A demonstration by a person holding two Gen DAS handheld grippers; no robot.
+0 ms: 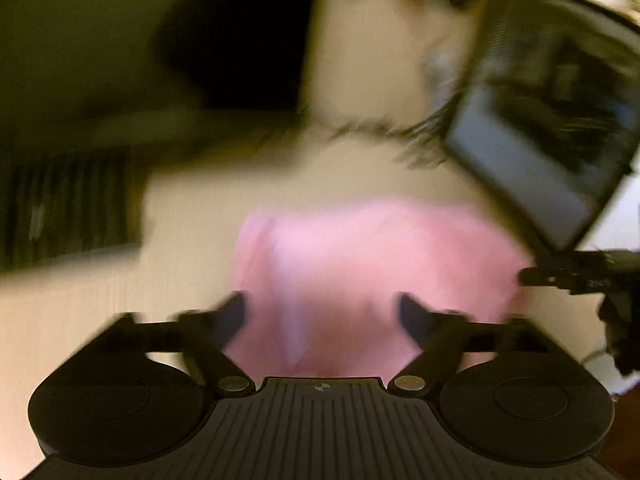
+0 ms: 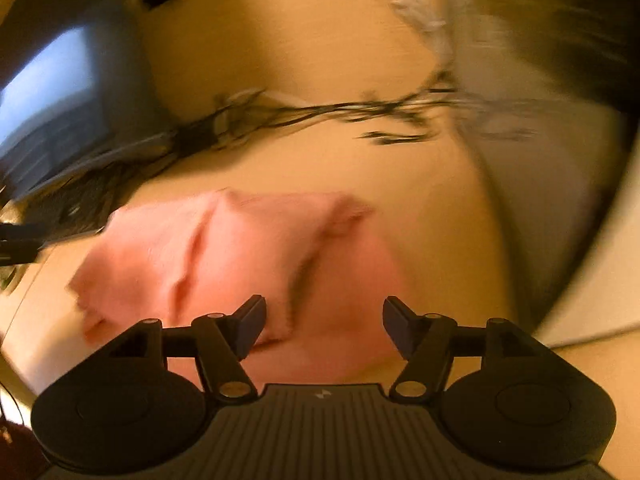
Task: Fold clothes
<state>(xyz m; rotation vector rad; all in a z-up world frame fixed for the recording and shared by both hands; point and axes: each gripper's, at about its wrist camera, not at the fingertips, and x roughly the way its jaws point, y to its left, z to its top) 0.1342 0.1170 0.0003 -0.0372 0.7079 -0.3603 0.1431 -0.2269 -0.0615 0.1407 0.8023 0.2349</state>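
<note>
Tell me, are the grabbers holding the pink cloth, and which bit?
Nothing is held. Both the left gripper and the right gripper are open above the pink cloth, which lies on the table. The pictures are blurry.

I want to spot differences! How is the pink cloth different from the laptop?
The pink cloth lies soft and rumpled on the table; the laptop is hard, dark and stands open. The cloth is right before both open grippers; the laptop sits off to the side. Both look blurry.

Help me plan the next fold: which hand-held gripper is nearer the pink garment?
Cannot tell; both look about equally near. The left hand-held gripper and the right hand-held gripper each hover open over the pink garment; blur hides any difference.
</note>
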